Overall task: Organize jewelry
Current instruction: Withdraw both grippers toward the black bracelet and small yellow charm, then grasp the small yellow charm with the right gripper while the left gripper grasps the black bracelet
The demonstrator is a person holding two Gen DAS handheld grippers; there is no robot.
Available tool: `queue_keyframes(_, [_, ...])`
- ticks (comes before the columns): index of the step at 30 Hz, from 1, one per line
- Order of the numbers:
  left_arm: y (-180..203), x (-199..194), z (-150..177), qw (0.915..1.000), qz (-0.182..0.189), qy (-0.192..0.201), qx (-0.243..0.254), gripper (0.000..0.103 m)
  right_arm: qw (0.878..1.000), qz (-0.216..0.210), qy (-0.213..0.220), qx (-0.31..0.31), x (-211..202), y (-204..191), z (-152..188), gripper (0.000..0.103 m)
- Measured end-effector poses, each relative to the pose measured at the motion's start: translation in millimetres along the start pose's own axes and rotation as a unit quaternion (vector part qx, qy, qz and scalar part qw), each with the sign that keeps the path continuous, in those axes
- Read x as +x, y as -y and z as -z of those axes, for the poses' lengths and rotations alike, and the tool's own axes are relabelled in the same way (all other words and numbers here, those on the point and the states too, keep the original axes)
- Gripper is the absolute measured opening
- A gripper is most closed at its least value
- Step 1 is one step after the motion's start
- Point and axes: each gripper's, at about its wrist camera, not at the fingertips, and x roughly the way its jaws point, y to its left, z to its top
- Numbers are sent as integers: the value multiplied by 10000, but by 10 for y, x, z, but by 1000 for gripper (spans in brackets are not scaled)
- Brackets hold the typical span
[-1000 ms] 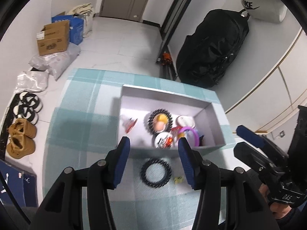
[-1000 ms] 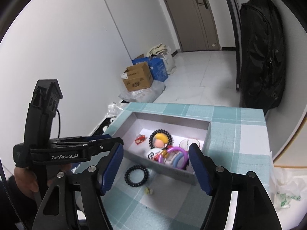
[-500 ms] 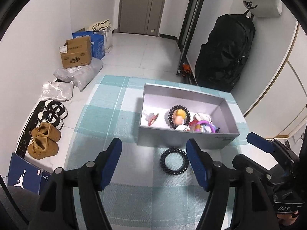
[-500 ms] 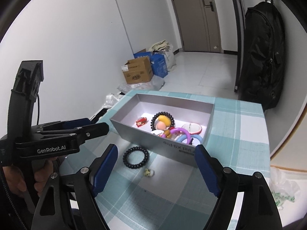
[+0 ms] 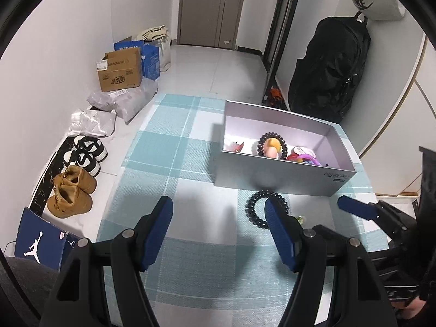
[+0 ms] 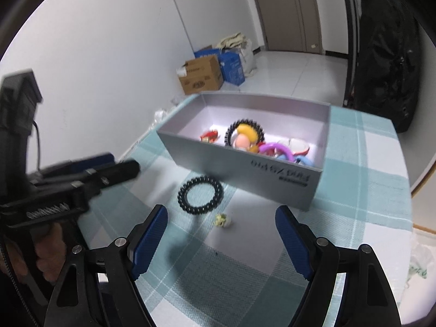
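A grey open box point(image 5: 272, 175) point(image 6: 245, 169) stands on the teal checked cloth. It holds a black bead bracelet around a yellow-and-pink figure point(image 6: 244, 133), a red piece point(image 6: 209, 136) and a purple ring point(image 6: 275, 148). Another black bead bracelet point(image 6: 200, 194) point(image 5: 254, 209) lies on the cloth in front of the box, with a small yellow-green charm point(image 6: 223, 220) beside it. My left gripper point(image 5: 218, 207) is open and empty, and its right finger covers part of the bracelet. My right gripper point(image 6: 222, 212) hovers over the charm with its jaws closing, gripping nothing.
The table's cloth point(image 5: 190, 163) ends at the left and far edges. On the floor are a cardboard box point(image 5: 120, 70), grey bags point(image 5: 122, 100) and shoes point(image 5: 70, 190). A black backpack point(image 5: 327, 68) leans on the right wall. A hand point(image 6: 49, 250) holds the left gripper.
My left gripper has opened wider and drawn back from the box, which now sits farther off to the right. My right gripper has sunk toward the cloth, nearer the bracelet and charm.
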Motion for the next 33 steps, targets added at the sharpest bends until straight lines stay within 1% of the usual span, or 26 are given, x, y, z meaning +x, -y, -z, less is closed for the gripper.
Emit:
queue_keyframes(1, [-10, 25, 15, 10000, 19, -42, -30, 65, 10000, 1, -22, -12, 24, -1, 4, 71])
queue_keyframes(3, [-43, 74, 31, 9998, 27, -177, -92, 65, 9999, 66, -86, -79, 93, -29, 10, 62])
queue_keyframes(5, [-57, 111, 31, 9997, -22, -240, -77, 65, 9996, 161, -171, -146, 163, -43, 15, 58])
queue_keyframes(7, [-61, 121, 34, 9996, -34, -269, -75, 65, 9993, 197, -257, -176, 215, -57, 39, 49])
queue_keyframes(10, [-68, 111, 31, 9996, -6, -282, -61, 65, 9990, 247, -305, -234, 244, -74, 49, 45])
queue_keyframes(14, [-78, 109, 33, 9994, 90, -303, -127, 65, 9983, 313, -388, -300, 276, -80, 73, 44])
queue_keyframes(16, [-76, 112, 33, 9994, 101, -307, -131, 65, 9976, 418, -426, -362, 298, -84, 85, 35])
queue_keyframes(18, [-71, 119, 38, 9993, 141, -320, -147, 65, 9969, 516, -409, -433, 291, -94, 98, 31])
queue_keyframes(20, [-65, 128, 37, 9993, 144, -324, -134, 65, 9967, 529, -411, -464, 286, -101, 110, 26])
queue_keyframes(23, [-59, 139, 40, 9993, 121, -327, -115, 65, 9963, 523, -421, -537, 283, -127, 125, 14])
queue_keyframes(24, [-63, 142, 39, 9993, 114, -334, -126, 65, 9963, 492, -429, -564, 281, -145, 136, 12])
queue_keyframes(27, [-71, 149, 41, 9992, 127, -356, -151, 65, 9947, 595, -413, -731, 278, -212, 138, 12])
queue_keyframes(33, [-19, 220, 52, 9986, 199, -489, -67, 65, 9970, 456, -452, -436, 239, -105, 113, 11])
